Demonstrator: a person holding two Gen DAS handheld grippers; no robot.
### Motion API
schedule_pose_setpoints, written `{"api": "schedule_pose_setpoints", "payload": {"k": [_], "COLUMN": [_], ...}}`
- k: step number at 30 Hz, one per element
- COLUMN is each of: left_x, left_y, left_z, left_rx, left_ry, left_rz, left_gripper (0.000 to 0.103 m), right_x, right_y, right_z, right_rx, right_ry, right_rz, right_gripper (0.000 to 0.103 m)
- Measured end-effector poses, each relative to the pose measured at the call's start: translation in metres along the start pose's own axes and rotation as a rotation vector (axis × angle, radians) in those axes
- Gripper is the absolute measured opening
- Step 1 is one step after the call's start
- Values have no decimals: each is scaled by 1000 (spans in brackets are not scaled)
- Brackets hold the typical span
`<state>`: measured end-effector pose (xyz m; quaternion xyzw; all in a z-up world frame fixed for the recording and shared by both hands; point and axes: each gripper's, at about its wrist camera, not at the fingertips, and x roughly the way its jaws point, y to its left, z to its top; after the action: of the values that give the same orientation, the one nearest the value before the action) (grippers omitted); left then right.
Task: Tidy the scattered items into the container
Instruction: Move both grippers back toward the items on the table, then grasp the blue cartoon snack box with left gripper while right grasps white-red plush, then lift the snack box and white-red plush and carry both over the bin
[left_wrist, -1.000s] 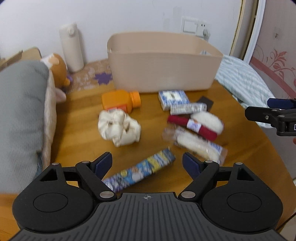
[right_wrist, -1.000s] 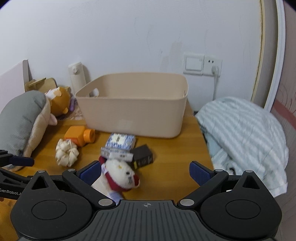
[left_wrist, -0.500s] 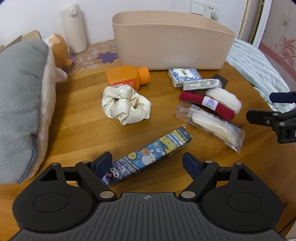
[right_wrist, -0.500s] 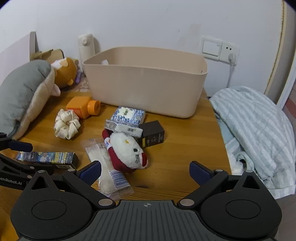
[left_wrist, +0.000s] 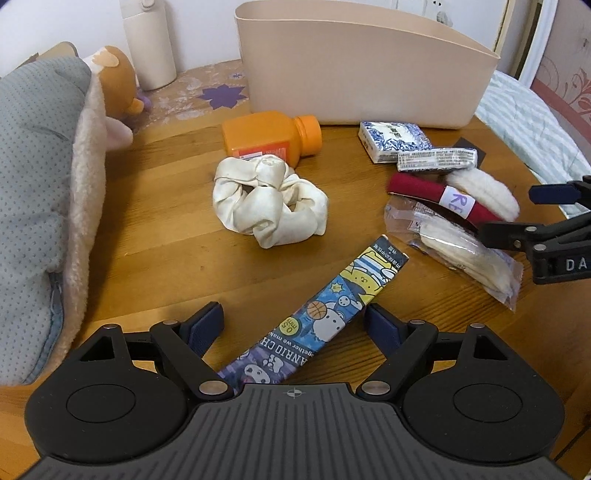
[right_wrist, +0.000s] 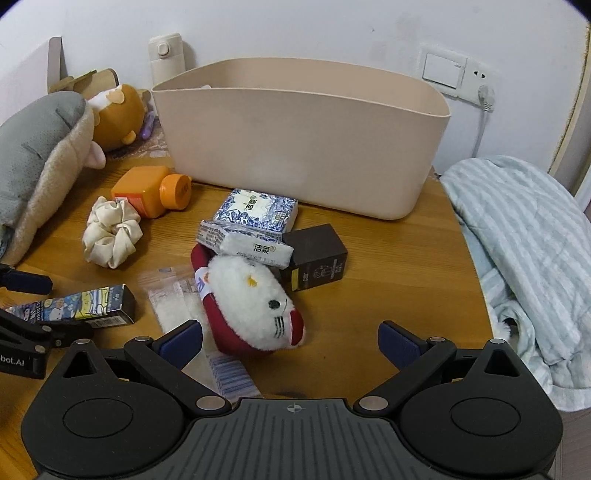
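In right wrist view only, dark box (right_wrist: 317, 256), wall switch (right_wrist: 443, 70).

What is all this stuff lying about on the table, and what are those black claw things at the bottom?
storage bin: 1, beige, back of table
orange bottle: 1, lying before bin
scrunchie: 1, cream, beside bottle
tissue packs: 2, blue-white, stacked by bin
dark box: 1, right of tissues
plush cat toy: 1, white and red, centre
clear packet: 1, partly under toy
cartoon carton: 1, blue, long, front
flask: 1, cream, by wall
plush animals: 2, grey and brown, left
striped blanket: 1, right
left gripper: black, open, straddling carton
right gripper: black, open, near toy
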<state>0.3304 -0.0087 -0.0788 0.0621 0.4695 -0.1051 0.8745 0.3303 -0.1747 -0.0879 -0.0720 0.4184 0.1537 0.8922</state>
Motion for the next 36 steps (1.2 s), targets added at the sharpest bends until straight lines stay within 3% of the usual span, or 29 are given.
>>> {"api": "schedule_pose_setpoints", "payload": {"k": [11, 18, 19, 20, 25, 36], "left_x": [1, -5, -5, -5, -8, -18], "left_y": [-3, -5, -5, -5, -2, 6], "left_z": [-2, -4, -4, -4, -8, -15], "left_rx": [15, 22, 19, 16, -1, -63], "left_ry": [-25, -55, -58, -59, -64, -71], "left_rz": [-10, -19, -18, -17, -13, -35], "left_gripper": [81, 44, 40, 38, 26, 24], "right_x": [15, 15, 14, 14, 14, -1], "right_y": [6, 6, 7, 8, 14, 10], "right_z": [9, 10, 9, 9, 6, 2], "right_rx": [-5, 3, 0, -4, -24, 15], "right_ry": [-13, -15, -15, -13, -4, -15], "right_rz": [29, 53, 58, 58, 30, 34], "right_gripper": [98, 80, 71, 62, 55, 50]}}
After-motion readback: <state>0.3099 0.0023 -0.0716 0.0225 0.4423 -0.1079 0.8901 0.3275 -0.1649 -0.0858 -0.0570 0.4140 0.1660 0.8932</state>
